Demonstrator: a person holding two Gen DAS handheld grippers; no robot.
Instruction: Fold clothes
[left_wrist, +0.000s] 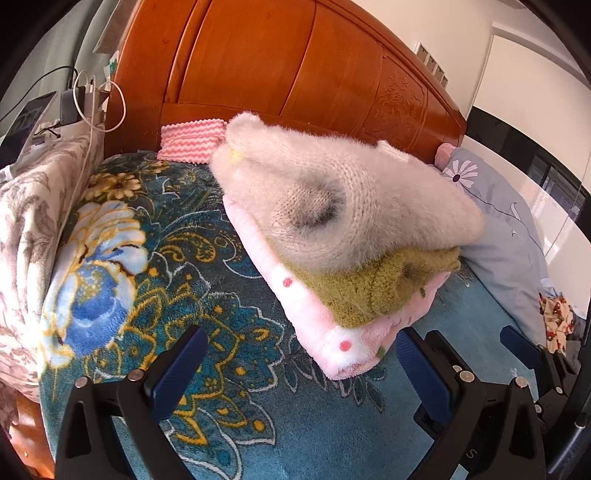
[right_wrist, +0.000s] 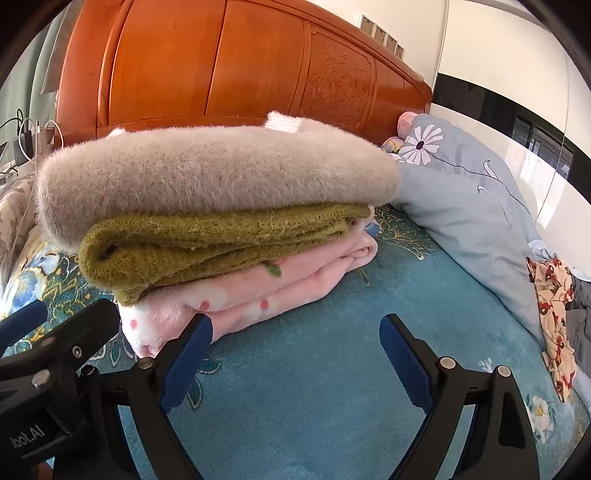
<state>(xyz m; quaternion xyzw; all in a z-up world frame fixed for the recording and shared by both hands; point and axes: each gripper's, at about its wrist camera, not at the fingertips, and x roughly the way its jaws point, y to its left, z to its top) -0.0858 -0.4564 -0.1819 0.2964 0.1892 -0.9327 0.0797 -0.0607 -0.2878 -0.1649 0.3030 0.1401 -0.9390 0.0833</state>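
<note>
Bed (left_wrist: 280, 424) with teal floral blanket, orange wooden headboard (left_wrist: 295, 62) behind. Against the headboard's right end, a grey-blue daisy-print pillow (right_wrist: 454, 206). Before the headboard's middle, a stack of three folded clothes: pink dotted fleece (right_wrist: 236, 306) lowest, olive knit (right_wrist: 207, 240) on it, fluffy beige sweater (right_wrist: 207, 173) topmost. Left gripper (left_wrist: 301, 365) and right gripper (right_wrist: 295, 354): fingers spread apart, empty, just short of the stack.

The bed (right_wrist: 314, 387) wears a teal flowered blanket (left_wrist: 155, 258). On it sits a folded pink spotted blanket (right_wrist: 258, 306), bottom of the stack. Beside that lies a grey-blue daisy quilt (right_wrist: 461, 206), and a patterned cloth (right_wrist: 554, 325) at the right edge.
</note>
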